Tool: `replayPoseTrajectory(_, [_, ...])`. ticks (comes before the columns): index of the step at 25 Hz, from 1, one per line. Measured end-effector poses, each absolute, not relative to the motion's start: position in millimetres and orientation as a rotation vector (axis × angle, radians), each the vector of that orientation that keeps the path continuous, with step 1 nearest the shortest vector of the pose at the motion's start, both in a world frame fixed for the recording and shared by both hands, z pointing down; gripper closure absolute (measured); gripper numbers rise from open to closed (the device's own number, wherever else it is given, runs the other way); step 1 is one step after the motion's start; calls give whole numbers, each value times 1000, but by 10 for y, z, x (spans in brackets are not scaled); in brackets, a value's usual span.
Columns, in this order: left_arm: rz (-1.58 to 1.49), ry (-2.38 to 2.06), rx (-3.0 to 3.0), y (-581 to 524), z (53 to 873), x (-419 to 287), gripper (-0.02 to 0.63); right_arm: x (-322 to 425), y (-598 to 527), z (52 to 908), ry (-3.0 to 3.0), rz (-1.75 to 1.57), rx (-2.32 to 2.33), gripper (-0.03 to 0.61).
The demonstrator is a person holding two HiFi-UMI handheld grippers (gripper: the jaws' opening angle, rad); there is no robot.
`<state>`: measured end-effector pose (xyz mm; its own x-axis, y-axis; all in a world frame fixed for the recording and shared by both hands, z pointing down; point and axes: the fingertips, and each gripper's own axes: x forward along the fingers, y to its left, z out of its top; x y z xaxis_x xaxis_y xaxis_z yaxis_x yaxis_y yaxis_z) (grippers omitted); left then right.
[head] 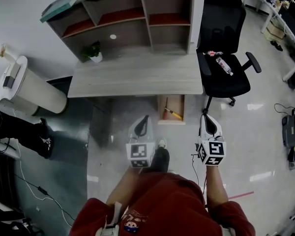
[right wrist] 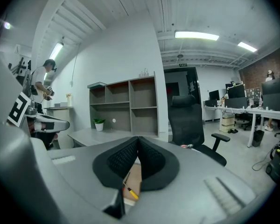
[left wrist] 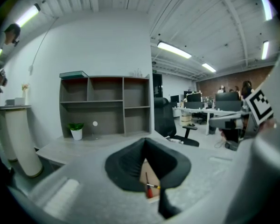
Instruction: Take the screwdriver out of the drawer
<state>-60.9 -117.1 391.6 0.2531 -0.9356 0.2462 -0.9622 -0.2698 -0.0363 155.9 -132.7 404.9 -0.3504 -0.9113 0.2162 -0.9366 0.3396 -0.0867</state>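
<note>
The wooden drawer (head: 162,113) stands pulled out from under the grey desk (head: 132,75). In it lies the screwdriver (head: 173,113), with a yellow and red handle. Both grippers hover short of the drawer, pointing toward the desk. My left gripper (head: 145,118) is left of the drawer, my right gripper (head: 205,116) to its right. Both are shut with nothing between the pads. Below the closed tips of the left gripper (left wrist: 146,140) the screwdriver (left wrist: 152,186) shows in the drawer (left wrist: 151,174). Under the right gripper (right wrist: 138,138) the screwdriver (right wrist: 130,192) shows too.
A shelf unit (head: 132,18) and a small potted plant (head: 92,53) stand on the desk. A black office chair (head: 223,77) with a bottle on its seat is right of the desk. A white cylindrical unit (head: 27,90) stands at the left. Cables lie on the floor.
</note>
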Motion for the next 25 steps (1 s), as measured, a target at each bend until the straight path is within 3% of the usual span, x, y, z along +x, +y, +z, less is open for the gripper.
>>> replayPoseTrajectory(12, [396,-1720,2372,-2080,4221,-946,617,939,-2197,4307,-2411,341,1636,578])
replayPoseTrajectory(25, [536,-1564,2260,-2408,5033,-1105,617,518,-2594,5156,-2298,400,1468,575])
